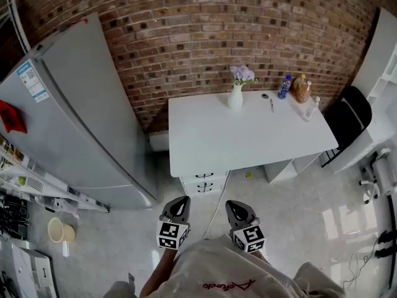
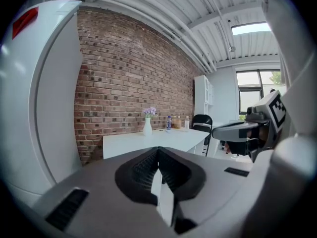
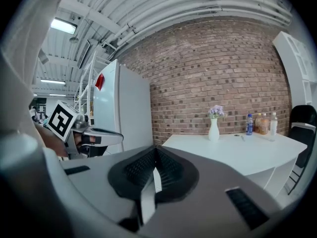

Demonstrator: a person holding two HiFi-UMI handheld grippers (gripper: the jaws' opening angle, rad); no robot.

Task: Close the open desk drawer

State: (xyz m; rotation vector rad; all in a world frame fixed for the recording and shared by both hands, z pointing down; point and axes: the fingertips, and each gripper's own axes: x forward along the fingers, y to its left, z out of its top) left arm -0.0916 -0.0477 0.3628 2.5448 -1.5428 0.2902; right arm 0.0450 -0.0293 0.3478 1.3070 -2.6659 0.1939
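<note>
Straight ahead of you runs the red brick wall, and against it on your left leans the tall pale-grey metal refrigerator. Beside that stands the white rectangular desk, with the black padded chair off its right end. Now the task's piece: the white desk drawer unit sits under the desk's front edge at its left end, dark handles facing you, though from up here you cannot tell how far any drawer stands out. Your left gripper and right gripper hover side by side, well short of the drawers, both clenched tight with nothing between their ribbed black pads. On the desk's far edge stands the white ceramic vase of purple flowers, and near it the small blue plastic bottle.
</note>
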